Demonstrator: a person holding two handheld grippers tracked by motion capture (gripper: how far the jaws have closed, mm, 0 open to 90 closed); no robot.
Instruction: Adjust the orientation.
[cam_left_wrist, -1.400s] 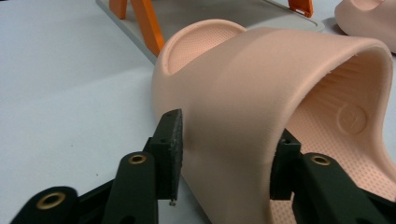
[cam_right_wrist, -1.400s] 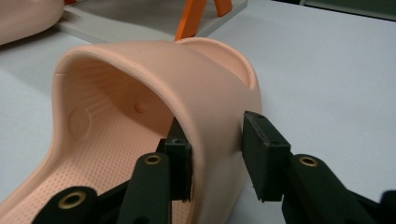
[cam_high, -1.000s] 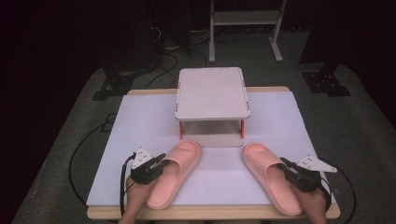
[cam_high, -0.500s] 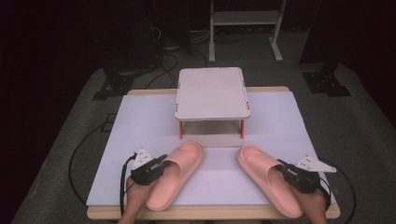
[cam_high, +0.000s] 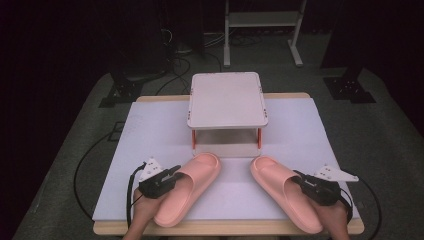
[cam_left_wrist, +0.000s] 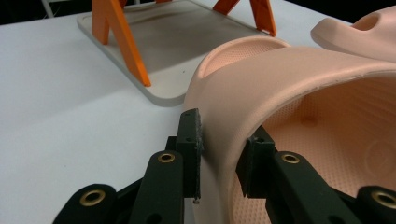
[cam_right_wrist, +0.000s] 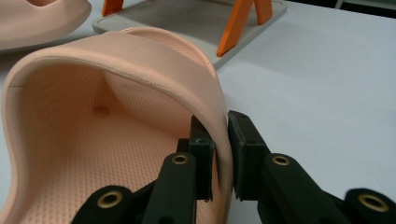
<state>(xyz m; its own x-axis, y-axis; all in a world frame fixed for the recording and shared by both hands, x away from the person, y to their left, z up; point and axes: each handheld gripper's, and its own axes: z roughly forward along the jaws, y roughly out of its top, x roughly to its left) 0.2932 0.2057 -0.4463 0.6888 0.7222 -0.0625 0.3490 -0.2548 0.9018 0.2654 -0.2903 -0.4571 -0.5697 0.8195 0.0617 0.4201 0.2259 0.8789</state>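
Left gripper view: slipper strap (cam_left_wrist: 243, 93) pinched between jaws.

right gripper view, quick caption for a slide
Right gripper shut on the strap edge of a pink slipper, orange-legged rack behind.

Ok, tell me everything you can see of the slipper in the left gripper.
The left slipper is a salmon-pink foam-looking slide with a wide strap and dotted footbed. It lies sole-down on the white table, toe angled toward the small rack. The left gripper is shut on the strap's outer edge, fingers pressing both faces.
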